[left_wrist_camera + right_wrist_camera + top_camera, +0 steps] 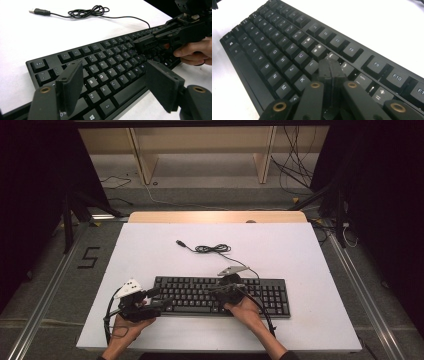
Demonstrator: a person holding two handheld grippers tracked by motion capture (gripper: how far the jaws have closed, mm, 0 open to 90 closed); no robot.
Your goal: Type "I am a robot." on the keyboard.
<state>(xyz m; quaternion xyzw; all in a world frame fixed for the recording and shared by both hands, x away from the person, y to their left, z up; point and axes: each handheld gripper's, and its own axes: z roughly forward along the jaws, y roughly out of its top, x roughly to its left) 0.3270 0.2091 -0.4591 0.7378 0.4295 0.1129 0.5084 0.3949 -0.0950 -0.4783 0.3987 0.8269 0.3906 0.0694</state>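
Keyboard: black, full-size, lay flat near the front middle of the white surface, long side parallel to the front edge. Keyboard's thin black cable ran back from the rear edge, bunched in a loose coil, ended in a USB plug lying loose on the white.

Far left of the room: dark curtain, black stand legs, grey floor with a metal rail and a black mark like a 5.

Left claw hung at the keyboard's left end, held from below by the left hand. In the left gripper view, jaws stood wide apart over the letter keys, pads well clear of them, nothing gripped.

Right claw sat over the middle of the keyboard, held by the right hand, grey three-cornered plate on top. In the right gripper view, jaws pressed fully together, tips down among the keys just right of the K and below the F-row; contact with a key could not be told. Nothing between the pads.

Behind the surface: a bare wooden strip along the back edge, then pale wooden shelving against the far wall. Right: loose black cables on the floor, another rail, more dark curtain.
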